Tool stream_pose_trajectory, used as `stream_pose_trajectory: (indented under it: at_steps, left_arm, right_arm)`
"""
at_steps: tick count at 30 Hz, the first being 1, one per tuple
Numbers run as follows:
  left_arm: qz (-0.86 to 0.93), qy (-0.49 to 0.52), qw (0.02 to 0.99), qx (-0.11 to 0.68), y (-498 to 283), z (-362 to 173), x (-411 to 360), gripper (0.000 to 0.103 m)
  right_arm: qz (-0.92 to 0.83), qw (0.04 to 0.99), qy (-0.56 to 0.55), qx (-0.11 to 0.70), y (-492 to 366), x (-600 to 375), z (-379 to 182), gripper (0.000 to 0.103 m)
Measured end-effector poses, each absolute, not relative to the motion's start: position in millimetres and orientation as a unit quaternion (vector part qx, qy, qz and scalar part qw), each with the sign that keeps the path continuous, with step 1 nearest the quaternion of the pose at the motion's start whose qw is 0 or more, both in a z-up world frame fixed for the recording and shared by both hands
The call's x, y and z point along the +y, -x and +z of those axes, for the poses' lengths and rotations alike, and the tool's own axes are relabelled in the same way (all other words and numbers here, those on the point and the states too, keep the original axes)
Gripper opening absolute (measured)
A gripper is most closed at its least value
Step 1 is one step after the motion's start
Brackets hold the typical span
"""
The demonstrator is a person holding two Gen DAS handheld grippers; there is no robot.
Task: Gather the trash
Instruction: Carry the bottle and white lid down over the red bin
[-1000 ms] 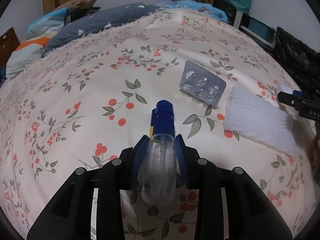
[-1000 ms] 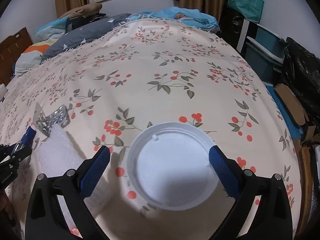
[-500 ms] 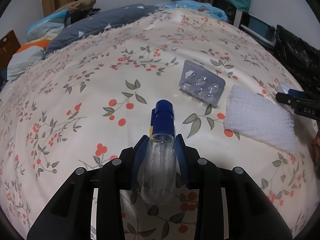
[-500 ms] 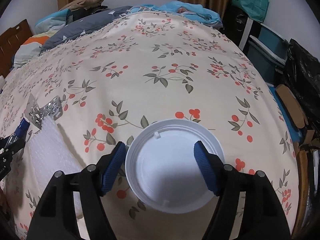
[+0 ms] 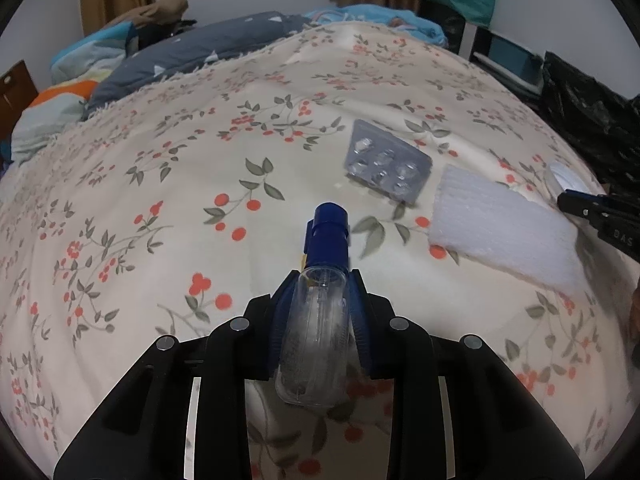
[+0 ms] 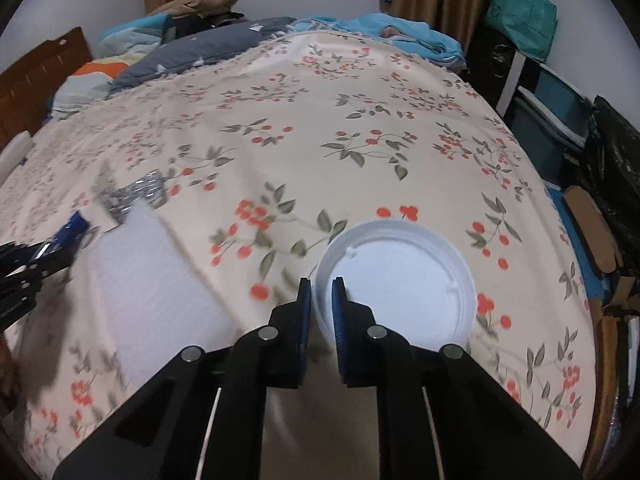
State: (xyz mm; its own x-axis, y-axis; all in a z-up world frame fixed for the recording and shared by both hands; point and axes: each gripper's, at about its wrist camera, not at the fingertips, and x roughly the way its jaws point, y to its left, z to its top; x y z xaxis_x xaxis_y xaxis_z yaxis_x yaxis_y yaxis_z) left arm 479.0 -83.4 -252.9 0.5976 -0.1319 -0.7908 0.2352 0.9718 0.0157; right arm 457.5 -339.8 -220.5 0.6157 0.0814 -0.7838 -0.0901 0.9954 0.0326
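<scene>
On the flowered bed (image 5: 168,184), the left tongs (image 5: 318,316) were closing on a clear spray bottle (image 5: 316,336) already clamped between their pads. Rightward lay a blister pack (image 5: 386,166) and white foam sheet (image 5: 504,226). The right tongs (image 6: 321,300) pinched the white lid's (image 6: 404,284) near-left rim.

clear glossy plastic spray bottle (image 5: 314,344) with dark blue plastic cap | silvery foil blister pack (image 5: 387,166), shiny and dimpled | white foam sheet (image 5: 504,228), matt, finely textured | round white plastic lid (image 6: 400,284), smooth, faint sheen | cream floral cloth bedspread (image 6: 360,120), soft, matt
</scene>
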Motion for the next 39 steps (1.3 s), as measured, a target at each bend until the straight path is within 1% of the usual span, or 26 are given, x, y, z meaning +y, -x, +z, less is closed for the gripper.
stream_pose_trajectory:
  at_steps: [7,12,16,18,21,22,23,24,25,26,27,29,30,34,39]
  left_arm:
    - [-0.115,-0.057,0.890,0.437,-443,-241,-83,0.029]
    - [-0.125,-0.062,0.888,0.439,-403,-230,-79,0.029]
    - [-0.133,-0.066,0.884,0.443,-366,-222,-75,0.029]
    - [-0.136,-0.068,0.883,0.445,-351,-221,-74,0.029]
    - [-0.138,-0.077,0.880,0.448,-328,-219,-72,0.029]
    - [-0.138,-0.077,0.880,0.448,-324,-219,-71,0.029]
    - [-0.139,-0.077,0.880,0.448,-319,-218,-70,0.029]
    - [-0.138,-0.078,0.880,0.448,-316,-218,-69,0.029]
    - [-0.138,-0.081,0.879,0.448,-314,-219,-69,0.029]
    - [-0.138,-0.080,0.879,0.450,-314,-221,-68,0.029]
    - [-0.137,-0.078,0.878,0.451,-315,-222,-68,0.029]
    - [-0.137,-0.075,0.877,0.454,-319,-225,-67,0.029]
    - [-0.138,-0.075,0.876,0.456,-321,-227,-68,0.029]
    - [-0.139,-0.081,0.875,0.458,-330,-233,-72,0.029]
    - [-0.137,-0.077,0.875,0.457,-344,-237,-75,0.029]
  right_arm:
    - [0.074,0.898,-0.013,0.434,-413,-336,-207,0.011]
    - [0.090,0.898,-0.018,0.431,-377,-327,-195,0.011]
    - [0.106,0.893,0.000,0.438,-347,-312,-194,0.009]
    - [0.113,0.888,0.008,0.446,-335,-306,-197,0.005]
    - [0.100,0.891,0.030,0.441,-321,-300,-199,0.005]
    - [0.091,0.898,0.042,0.427,-317,-301,-195,0.007]
    - [0.082,0.904,0.052,0.416,-315,-302,-192,0.012]
    - [0.062,0.909,0.066,0.408,-316,-304,-189,0.041]
    - [0.036,0.914,0.079,0.396,-320,-308,-187,0.083]
    - [0.022,0.919,0.084,0.386,-325,-314,-184,0.095]
    - [0.022,0.918,0.079,0.388,-330,-317,-185,0.098]
    - [0.010,0.912,0.070,0.403,-346,-324,-191,0.098]
    - [-0.008,0.908,0.091,0.410,-356,-323,-197,0.098]
    - [-0.010,0.891,0.116,0.439,-382,-319,-221,0.098]
    - [-0.015,0.891,0.097,0.443,-396,-324,-231,0.097]
